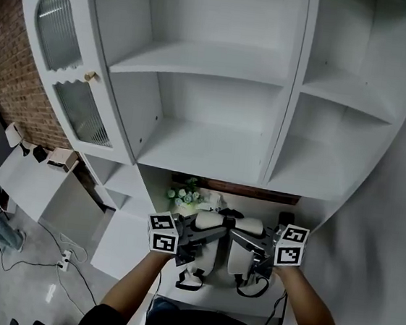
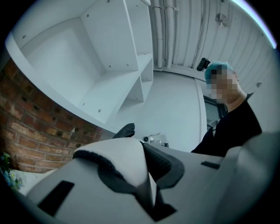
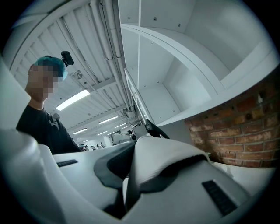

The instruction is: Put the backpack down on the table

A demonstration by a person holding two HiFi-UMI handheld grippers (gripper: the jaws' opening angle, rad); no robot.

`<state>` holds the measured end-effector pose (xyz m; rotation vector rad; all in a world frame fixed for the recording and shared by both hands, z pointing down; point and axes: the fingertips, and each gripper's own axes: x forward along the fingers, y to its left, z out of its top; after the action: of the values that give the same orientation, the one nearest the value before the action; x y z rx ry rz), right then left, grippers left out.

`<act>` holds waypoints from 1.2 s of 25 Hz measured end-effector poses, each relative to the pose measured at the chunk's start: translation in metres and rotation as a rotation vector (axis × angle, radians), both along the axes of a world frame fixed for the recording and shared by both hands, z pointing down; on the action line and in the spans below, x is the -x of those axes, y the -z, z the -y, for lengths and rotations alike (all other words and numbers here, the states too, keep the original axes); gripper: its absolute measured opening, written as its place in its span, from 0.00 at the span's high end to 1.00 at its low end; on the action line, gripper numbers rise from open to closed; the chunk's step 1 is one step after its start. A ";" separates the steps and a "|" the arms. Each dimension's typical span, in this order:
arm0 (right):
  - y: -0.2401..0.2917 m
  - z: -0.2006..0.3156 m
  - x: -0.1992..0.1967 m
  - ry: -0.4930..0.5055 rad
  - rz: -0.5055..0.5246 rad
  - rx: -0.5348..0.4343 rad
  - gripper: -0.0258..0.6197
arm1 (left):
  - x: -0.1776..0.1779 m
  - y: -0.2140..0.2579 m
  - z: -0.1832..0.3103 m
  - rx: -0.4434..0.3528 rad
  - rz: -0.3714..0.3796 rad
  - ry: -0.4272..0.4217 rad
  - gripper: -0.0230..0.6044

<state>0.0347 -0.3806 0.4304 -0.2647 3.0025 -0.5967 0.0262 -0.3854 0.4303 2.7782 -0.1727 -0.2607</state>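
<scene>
L gripper (image 2: 148,192) clamped on backpack strap (image 2: 124,159) (white, dark mesh edge); brick wall (image 2: 39,127) behind.

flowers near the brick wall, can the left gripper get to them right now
Probably not yet. The left gripper is shut on a fold of the backpack, so its fingers are full. The flowers lie farther back with nothing obvious between, so letting go first should free the way.

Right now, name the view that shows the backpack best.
The head view: the backpack shows nearly whole, straps dangling, over the white table. The left gripper view and right gripper view each show only a white, black-padded fold of it pinched between the jaws.
</scene>
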 end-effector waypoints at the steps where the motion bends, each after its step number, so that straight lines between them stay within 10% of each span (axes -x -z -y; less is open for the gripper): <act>1: -0.002 0.001 0.000 -0.004 0.005 0.007 0.89 | 0.000 -0.003 0.001 -0.001 0.001 -0.006 0.86; 30: -0.110 0.009 0.002 -0.060 -0.139 0.129 0.89 | -0.001 -0.110 0.003 0.189 0.077 0.006 0.86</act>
<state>0.0331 -0.3897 0.5404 -0.4190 3.0778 -0.8000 0.0273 -0.3887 0.5402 2.6021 -0.2128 -0.1309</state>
